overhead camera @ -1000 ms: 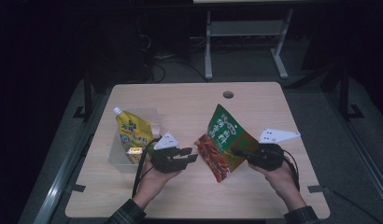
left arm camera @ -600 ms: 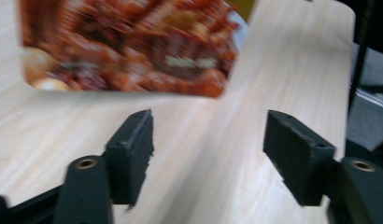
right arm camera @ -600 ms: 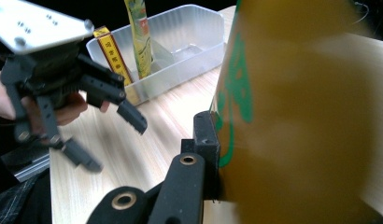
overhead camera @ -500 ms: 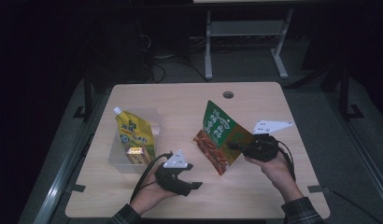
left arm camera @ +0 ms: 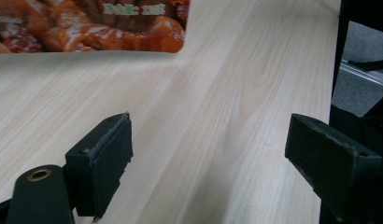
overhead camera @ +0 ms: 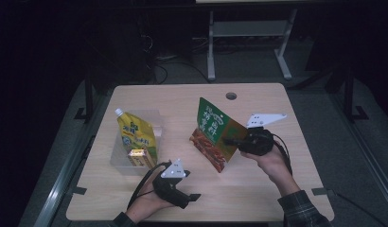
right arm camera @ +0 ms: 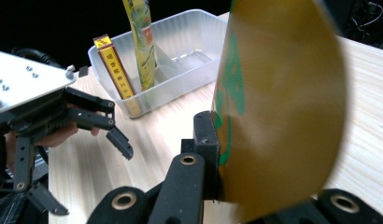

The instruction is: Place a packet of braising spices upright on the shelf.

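- Dark room all around, pale wooden table (overhead camera: 258, 189) in the middle of the high view.
- Right of the middle: green and red snack bag (overhead camera: 215, 135), up off the wood, tipped on its corner.
- Looks light, thin and bendy – shiny too, so maybe slippery. Best pinched at a flat edge, not the puffy middle.
- Green top with white letters, picture of brown saucy food below, gold back.
- Right gripper (overhead camera: 230, 141) clamped on the bag's edge.
- Left gripper (overhead camera: 194, 196), bottom middle – jaws just opened wide, nothing between them.
- Left of the middle: clear tub (overhead camera: 117, 158) with a yellow pouch (overhead camera: 135, 133).
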